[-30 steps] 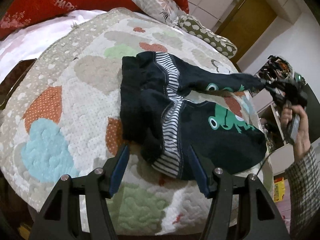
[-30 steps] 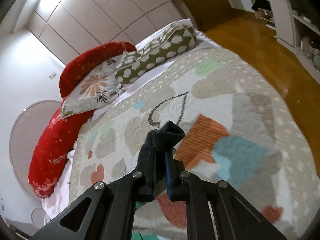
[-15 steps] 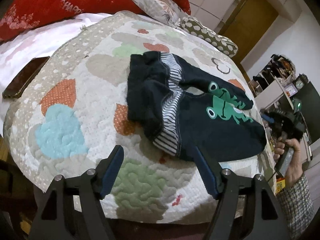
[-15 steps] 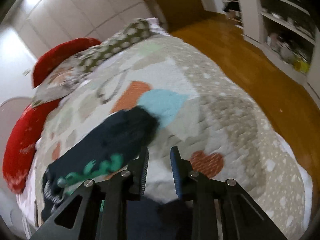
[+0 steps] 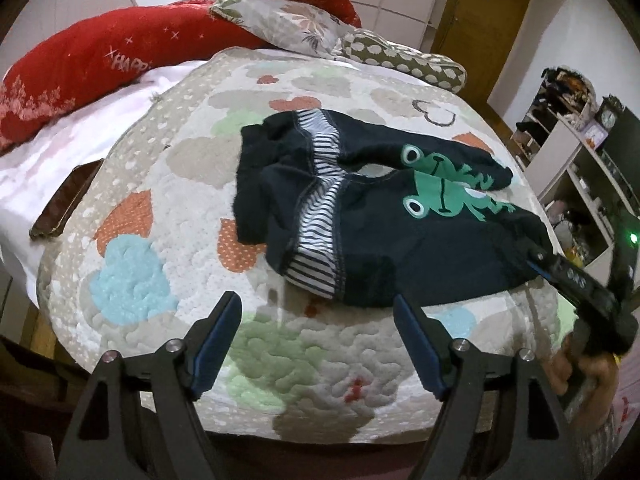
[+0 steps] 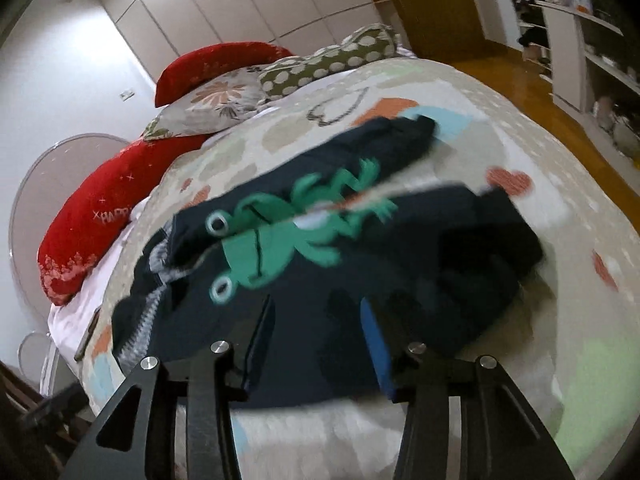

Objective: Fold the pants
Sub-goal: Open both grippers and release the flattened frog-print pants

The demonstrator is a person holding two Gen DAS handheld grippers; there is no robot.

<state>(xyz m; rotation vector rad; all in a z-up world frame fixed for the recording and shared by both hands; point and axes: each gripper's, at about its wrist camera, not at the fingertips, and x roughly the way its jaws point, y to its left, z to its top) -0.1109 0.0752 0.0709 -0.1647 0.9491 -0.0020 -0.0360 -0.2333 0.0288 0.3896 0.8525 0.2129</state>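
Dark navy pants [image 5: 392, 216] with a green frog print and a striped waistband lie rumpled on the quilted bed cover [image 5: 168, 184]. They also show in the right wrist view [image 6: 320, 256]. My left gripper [image 5: 318, 340] is open and empty, held just short of the waistband end near the bed's front edge. My right gripper [image 6: 318, 344] is open over the near leg end; from the left wrist view it [image 5: 536, 260] touches the right edge of the pants. Nothing is held.
Red bolster [image 5: 100, 60], floral pillow [image 5: 288, 20] and spotted pillow [image 5: 404, 60] lie at the head of the bed. A dark phone [image 5: 64, 204] lies at the bed's left edge. Shelves [image 5: 580, 168] stand to the right, beyond a wooden floor [image 6: 520, 80].
The right gripper let go of the pant leg, which dropped onto the bed, then opened wide and moved over the near leg end. The left gripper drew back a little, still open.
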